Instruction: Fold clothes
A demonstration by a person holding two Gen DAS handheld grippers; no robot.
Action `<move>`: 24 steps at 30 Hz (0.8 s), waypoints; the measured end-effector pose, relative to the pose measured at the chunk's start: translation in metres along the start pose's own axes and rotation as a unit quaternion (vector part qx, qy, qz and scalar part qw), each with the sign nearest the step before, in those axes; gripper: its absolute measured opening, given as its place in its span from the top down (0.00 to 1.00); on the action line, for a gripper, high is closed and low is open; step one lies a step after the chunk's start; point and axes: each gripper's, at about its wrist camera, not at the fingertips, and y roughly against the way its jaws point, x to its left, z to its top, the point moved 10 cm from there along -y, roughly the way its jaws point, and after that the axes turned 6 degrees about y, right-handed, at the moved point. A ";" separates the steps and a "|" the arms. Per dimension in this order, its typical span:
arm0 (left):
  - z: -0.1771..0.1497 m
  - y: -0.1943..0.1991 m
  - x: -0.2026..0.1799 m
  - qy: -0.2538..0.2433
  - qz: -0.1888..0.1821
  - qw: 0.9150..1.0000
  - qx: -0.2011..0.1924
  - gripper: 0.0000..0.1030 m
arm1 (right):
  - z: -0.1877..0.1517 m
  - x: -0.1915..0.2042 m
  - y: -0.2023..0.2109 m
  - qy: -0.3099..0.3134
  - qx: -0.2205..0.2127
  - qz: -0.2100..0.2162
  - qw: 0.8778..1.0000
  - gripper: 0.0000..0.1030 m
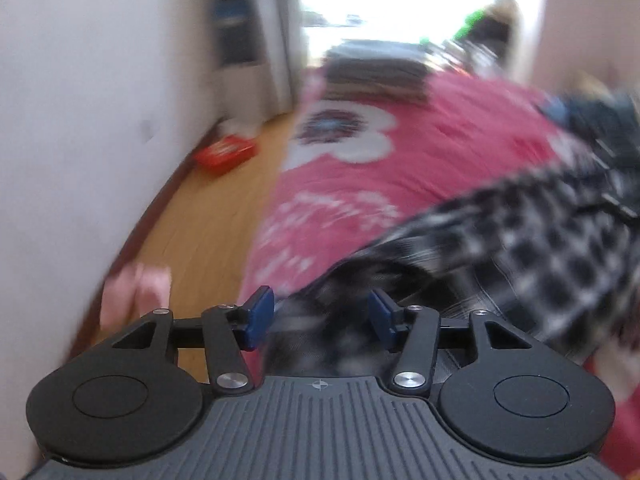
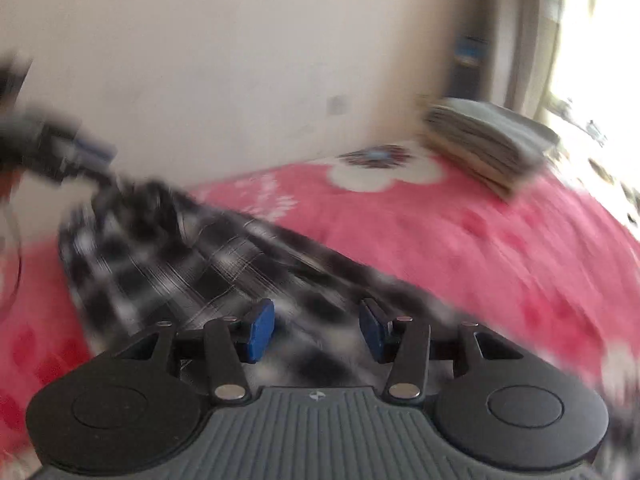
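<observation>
1. Left gripper (image 1: pixel 322 322) stands with its blue pads (image 1: pixel 260 316) apart and nothing pinched; the black-and-white checked shirt (image 1: pixel 520 248) lies under and ahead of it, trailing off to its right. In the right wrist view it shows as a blurred dark shape far to that gripper's left, at the shirt's far end.
2. Right gripper (image 2: pixel 318 330) is likewise released, pads parted, with the checked cloth (image 2: pixel 168 256) spread below and ahead to its left. Both views are smeared, so I cannot tell whether either pad brushes the fabric.
3. Handling, as a judgement: the shirt looks light, limp woven cloth that will sag and crease rather than hold shape. A hem, shoulder seam or corner, where layers double, seems the surest place to pinch; a mid-panel grip would likely bunch it.
4. Surface: a pink bedspread (image 2: pixel 480 248) with white flower print, soft and giving, so pads may snag it along with the shirt.
5. Room: ahead of the right gripper sits a folded stack (image 2: pixel 484 144). Left of the left gripper runs a wooden floor (image 1: pixel 208 216) with a red box (image 1: pixel 224 152) by the pale wall (image 1: pixel 80 100).
</observation>
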 end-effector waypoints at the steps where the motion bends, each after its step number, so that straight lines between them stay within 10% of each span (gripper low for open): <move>1: 0.002 -0.010 -0.004 -0.019 -0.006 1.000 0.008 0.49 | 0.004 0.001 -0.014 0.021 0.008 0.008 1.000 0.52; 13: -0.021 -0.051 0.008 -0.043 -0.038 0.995 0.082 0.50 | -0.016 0.002 -0.085 0.092 0.081 0.117 0.985 0.60; 17: -0.023 -0.045 0.008 -0.044 -0.037 0.996 0.074 0.52 | -0.018 0.002 -0.085 0.089 0.081 0.111 0.986 0.71; 19: -0.024 -0.043 0.008 -0.046 -0.034 0.996 0.070 0.54 | -0.018 0.004 -0.081 0.098 0.082 0.099 0.987 0.95; 24: -0.025 -0.037 0.010 -0.032 -0.031 0.997 0.059 0.58 | -0.006 0.011 -0.053 0.144 0.051 0.048 0.987 0.98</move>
